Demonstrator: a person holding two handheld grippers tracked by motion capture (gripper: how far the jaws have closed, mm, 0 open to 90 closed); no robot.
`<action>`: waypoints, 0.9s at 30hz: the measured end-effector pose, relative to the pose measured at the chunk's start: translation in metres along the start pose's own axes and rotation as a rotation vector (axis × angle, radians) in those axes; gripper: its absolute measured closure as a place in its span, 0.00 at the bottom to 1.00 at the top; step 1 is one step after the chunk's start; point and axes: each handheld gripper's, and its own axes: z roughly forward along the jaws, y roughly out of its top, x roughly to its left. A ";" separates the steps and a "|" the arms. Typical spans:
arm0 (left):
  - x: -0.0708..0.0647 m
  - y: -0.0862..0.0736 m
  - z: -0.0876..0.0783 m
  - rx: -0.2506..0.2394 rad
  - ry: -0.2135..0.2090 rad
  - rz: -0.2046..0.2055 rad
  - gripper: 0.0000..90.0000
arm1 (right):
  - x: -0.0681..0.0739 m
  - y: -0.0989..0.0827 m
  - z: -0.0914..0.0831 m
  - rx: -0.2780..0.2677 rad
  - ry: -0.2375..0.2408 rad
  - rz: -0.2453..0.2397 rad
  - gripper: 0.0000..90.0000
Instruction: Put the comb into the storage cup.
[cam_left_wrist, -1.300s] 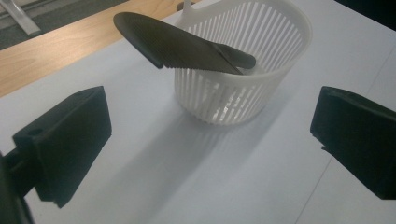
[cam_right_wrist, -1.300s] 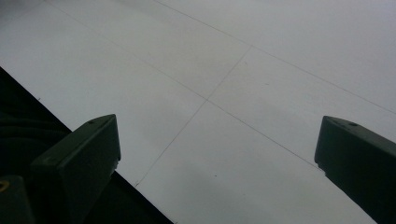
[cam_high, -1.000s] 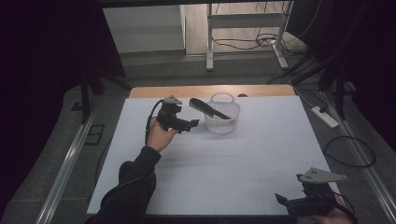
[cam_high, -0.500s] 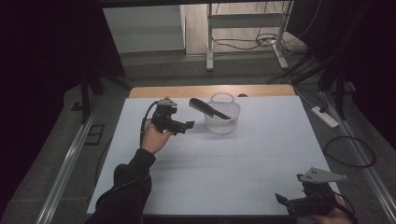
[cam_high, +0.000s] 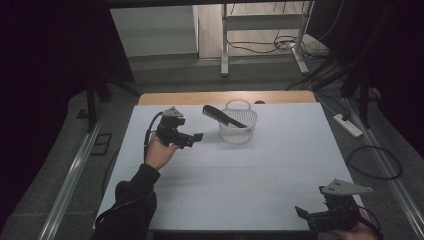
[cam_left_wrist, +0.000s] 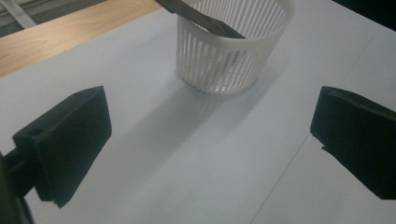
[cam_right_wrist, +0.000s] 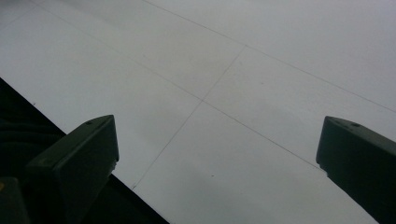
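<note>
Two things matter to you here: the black comb (cam_high: 224, 116) and the white slatted basket (cam_high: 238, 129) it leans in, both at the far middle of the white table (cam_high: 235, 175). The comb rests with one end down inside the basket and the other sticking out over the rim toward your left, tilted rather than upright. Your left gripper (cam_high: 192, 140) hovers just to the left of the basket with its jaws spread wide and nothing between them; in the left gripper view the basket (cam_left_wrist: 233, 44) and comb (cam_left_wrist: 201, 16) sit ahead, well beyond the jaws. Your right gripper (cam_high: 305, 216) waits at the near right corner of the table, also wide open and empty. The comb looks light, thin and stiff, with a smooth plastic spine that could slip or pivot, so take it on the free end above the rim, flat sides between the jaws. The basket looks very light too and will likely slide or tip if you drag the comb against it.
</note>
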 end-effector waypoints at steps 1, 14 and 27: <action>0.000 -0.001 -0.001 0.002 -0.001 0.001 0.00 | 0.000 0.000 0.000 0.001 -0.001 0.001 0.00; -0.007 -0.016 -0.015 -0.019 -0.002 -0.003 0.00 | -0.005 0.000 -0.001 -0.003 -0.051 0.041 0.00; -0.013 -0.028 -0.029 -0.020 -0.008 -0.003 0.00 | -0.006 0.000 0.001 0.017 -0.060 0.051 0.00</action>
